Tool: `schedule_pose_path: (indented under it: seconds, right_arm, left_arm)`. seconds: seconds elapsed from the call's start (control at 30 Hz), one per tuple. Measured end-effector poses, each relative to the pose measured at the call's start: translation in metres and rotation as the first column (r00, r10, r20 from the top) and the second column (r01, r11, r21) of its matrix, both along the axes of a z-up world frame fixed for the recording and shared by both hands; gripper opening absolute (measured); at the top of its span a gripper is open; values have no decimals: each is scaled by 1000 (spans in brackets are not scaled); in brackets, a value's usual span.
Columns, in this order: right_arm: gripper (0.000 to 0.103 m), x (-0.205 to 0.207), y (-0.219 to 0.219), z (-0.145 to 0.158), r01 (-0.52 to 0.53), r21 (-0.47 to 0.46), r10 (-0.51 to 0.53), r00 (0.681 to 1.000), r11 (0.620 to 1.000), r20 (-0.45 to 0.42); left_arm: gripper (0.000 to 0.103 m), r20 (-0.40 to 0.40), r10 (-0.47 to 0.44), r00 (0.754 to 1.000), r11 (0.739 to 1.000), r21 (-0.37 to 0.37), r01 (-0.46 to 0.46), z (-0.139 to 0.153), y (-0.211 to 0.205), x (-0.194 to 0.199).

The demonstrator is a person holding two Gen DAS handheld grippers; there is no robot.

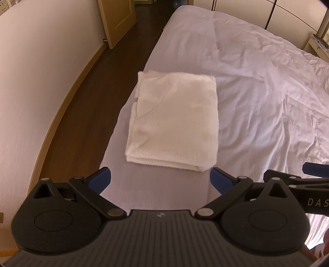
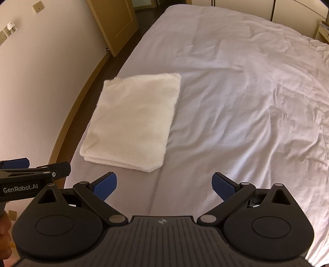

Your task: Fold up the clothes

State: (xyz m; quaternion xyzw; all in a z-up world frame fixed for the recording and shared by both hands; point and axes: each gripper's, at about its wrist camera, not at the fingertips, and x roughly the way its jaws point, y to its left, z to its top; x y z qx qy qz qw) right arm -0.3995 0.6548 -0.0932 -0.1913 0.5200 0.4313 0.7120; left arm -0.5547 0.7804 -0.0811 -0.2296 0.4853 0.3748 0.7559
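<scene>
A cream fleece garment [image 1: 174,121] lies folded into a neat stacked rectangle near the left edge of the bed [image 1: 257,92], flat on the wrinkled white sheet. The left tongs [image 1: 160,180] hang just short of its near edge, blue pads [image 1: 100,179] spread wide apart, gripping nothing. The right tongs [image 2: 164,184] hover beside them over bare sheet to the garment's right, equally wide apart and empty. Left of the bed runs dark wood floor [image 1: 86,98], a pale wall [image 1: 37,71] and a wooden door [image 1: 117,18]
</scene>
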Motion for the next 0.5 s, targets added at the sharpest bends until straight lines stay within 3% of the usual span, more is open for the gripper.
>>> schedule_pose_path:
  seconds: [0.5]
  right_arm:
    - [101, 1, 5, -7, -12, -6, 12, 1000, 1000, -21]
  left_arm:
    - [102, -20, -9, 1000, 1000, -4, 9, 1, 0, 5]
